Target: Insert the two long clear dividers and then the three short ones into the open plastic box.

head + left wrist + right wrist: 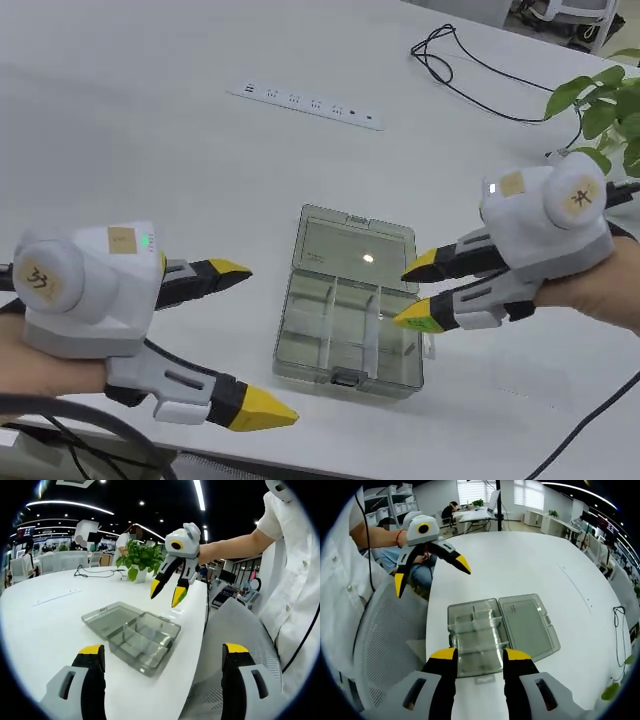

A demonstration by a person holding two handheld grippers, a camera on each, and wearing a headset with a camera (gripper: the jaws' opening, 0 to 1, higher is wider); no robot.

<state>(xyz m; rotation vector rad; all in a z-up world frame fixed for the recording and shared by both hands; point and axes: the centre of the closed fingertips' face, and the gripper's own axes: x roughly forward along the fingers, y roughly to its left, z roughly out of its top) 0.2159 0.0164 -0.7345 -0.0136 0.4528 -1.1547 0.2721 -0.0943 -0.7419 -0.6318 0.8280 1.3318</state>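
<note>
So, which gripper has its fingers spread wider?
The left gripper: it gapes wide, while the right gripper is open only narrowly.

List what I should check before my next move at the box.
1. Lid folded back flat, box open: ok.
2. Left gripper tongs open, empty: ok.
3. Right gripper tongs open, by the box's right side: ok.
4. Clear dividers stand inside; all five seated: cannot tell.
5. Power strip lies apart from the box: ok.
</note>
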